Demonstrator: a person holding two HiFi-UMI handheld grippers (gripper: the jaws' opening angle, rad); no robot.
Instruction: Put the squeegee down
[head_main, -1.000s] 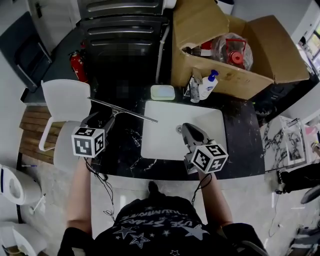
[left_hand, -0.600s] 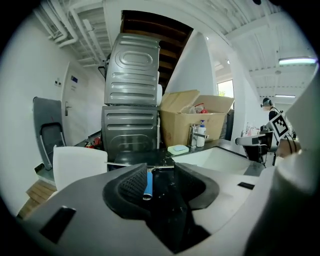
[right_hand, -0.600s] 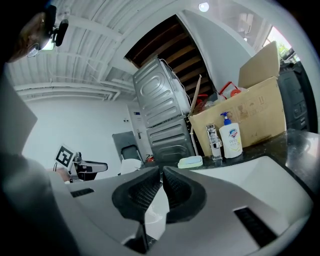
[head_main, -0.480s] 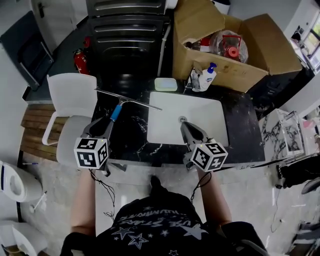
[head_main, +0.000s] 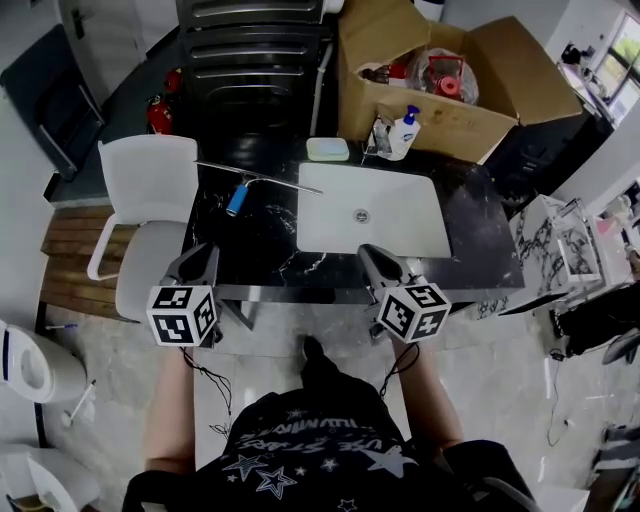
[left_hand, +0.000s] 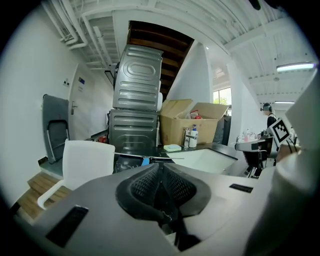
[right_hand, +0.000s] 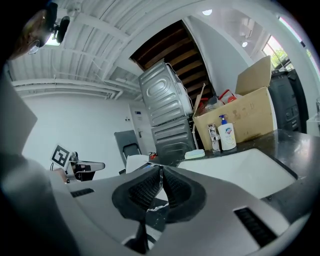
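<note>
Black counter (head_main: 262, 255), blue-handled squeegee (head_main: 243, 184) lying flat, left gripper (head_main: 198, 255) closing empty, right gripper (head_main: 370, 255) clenched empty.

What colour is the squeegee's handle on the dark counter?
The squeegee's handle is blue; the head view shows it best.

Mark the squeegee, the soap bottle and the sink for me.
squeegee (head_main: 237, 199), head view, blue handle.
soap bottle (head_main: 404, 131), head view, white body.
sink (head_main: 400, 220), head view, bare basin floor.
</note>
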